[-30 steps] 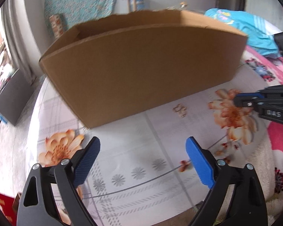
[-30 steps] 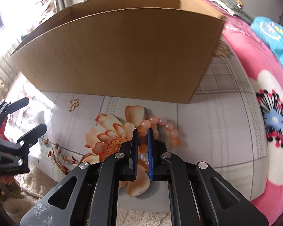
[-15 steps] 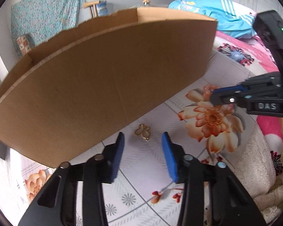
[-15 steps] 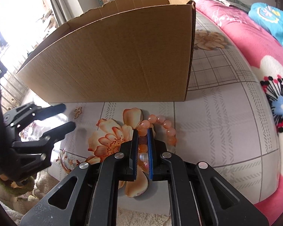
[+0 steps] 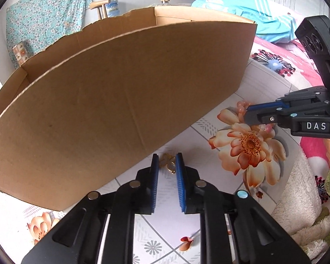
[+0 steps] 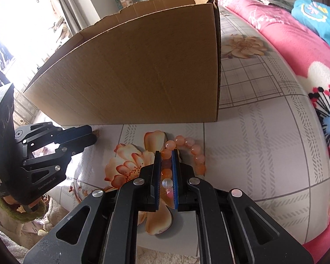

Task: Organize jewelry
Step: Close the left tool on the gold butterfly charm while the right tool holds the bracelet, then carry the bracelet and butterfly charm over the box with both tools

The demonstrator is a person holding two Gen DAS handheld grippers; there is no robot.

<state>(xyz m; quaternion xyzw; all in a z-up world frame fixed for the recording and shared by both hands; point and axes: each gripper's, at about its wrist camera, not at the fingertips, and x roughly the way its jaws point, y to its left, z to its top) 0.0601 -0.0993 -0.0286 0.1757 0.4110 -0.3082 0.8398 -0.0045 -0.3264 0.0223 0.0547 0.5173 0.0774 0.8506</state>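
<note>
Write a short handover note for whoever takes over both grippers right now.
Left gripper: jaws closing around the small gold charm on the table by the cardboard box; not gripped yet.
Right gripper: shut on the pink bead bracelet, which partly rests on the flowered tablecloth.
Done: bracelet grasped.
Left: finish gripping the charm, probably put both pieces in the box.

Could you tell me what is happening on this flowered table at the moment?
A person is tidying jewelry with two handheld grippers beside an open cardboard box. The right gripper is shut on a bracelet of peach beads that lies on the tablecloth. The left gripper is closing around a small gold ornament near the foot of the box. Neither piece is in the box yet.
</note>
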